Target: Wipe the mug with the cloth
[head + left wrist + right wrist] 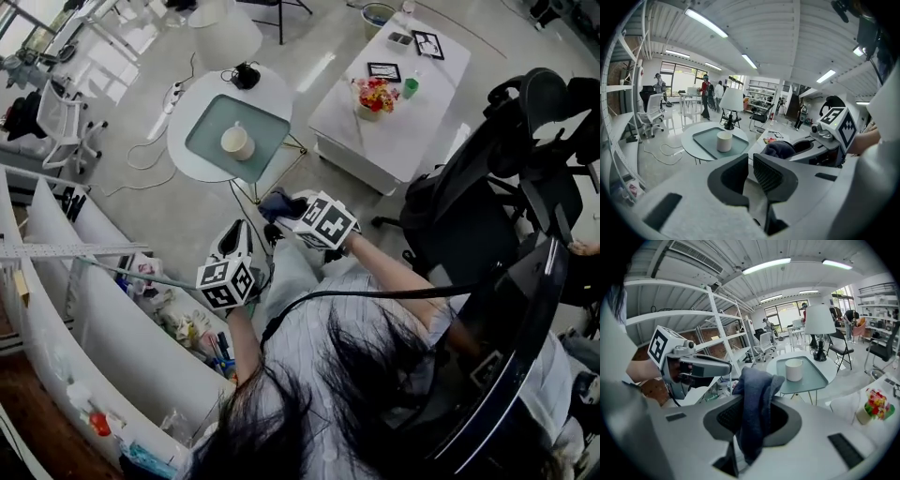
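A cream mug (pixel 236 142) stands upright on a teal tray (pixel 262 131) on a round white table, well ahead of both grippers. It shows too in the left gripper view, mug (pixel 724 141), and in the right gripper view, mug (pixel 793 370). My right gripper (pixel 286 210) is shut on a dark blue cloth (pixel 274 201); the cloth (pixel 755 404) hangs bunched between its jaws. My left gripper (pixel 234 234) is held lower left of it, jaws shut with nothing between them. Left gripper (pixel 751 171) faces the table, with the right gripper's cloth (pixel 778 149) beside it.
A white rectangular table (pixel 375 141) to the right carries a flower pot (pixel 374 96), a green cup (pixel 410 88) and frames. A black office chair (pixel 525 150) stands at right. White shelving (pixel 84 319) runs along the left. A lamp (pixel 820 322) stands on the round table.
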Available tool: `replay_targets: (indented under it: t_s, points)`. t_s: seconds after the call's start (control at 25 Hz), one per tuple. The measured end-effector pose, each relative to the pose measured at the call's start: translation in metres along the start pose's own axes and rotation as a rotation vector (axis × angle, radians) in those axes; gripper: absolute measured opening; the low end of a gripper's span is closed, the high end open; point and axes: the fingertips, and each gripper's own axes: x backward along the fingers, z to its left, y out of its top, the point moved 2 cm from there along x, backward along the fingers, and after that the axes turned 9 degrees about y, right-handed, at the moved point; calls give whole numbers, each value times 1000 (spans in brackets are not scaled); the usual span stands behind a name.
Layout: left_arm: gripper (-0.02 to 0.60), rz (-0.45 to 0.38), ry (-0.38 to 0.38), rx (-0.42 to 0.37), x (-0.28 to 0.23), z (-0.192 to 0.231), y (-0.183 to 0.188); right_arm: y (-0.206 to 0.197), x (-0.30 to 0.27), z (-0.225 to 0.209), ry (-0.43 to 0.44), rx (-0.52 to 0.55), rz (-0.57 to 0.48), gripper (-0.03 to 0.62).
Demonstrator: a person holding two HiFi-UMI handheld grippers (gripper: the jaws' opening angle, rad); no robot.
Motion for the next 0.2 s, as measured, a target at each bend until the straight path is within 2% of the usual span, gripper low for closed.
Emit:
replay_targets:
  t_s: [0.2]
  points:
    - [43, 1, 3, 13, -3, -2, -4, -2, 1, -3, 6, 9, 13, 94]
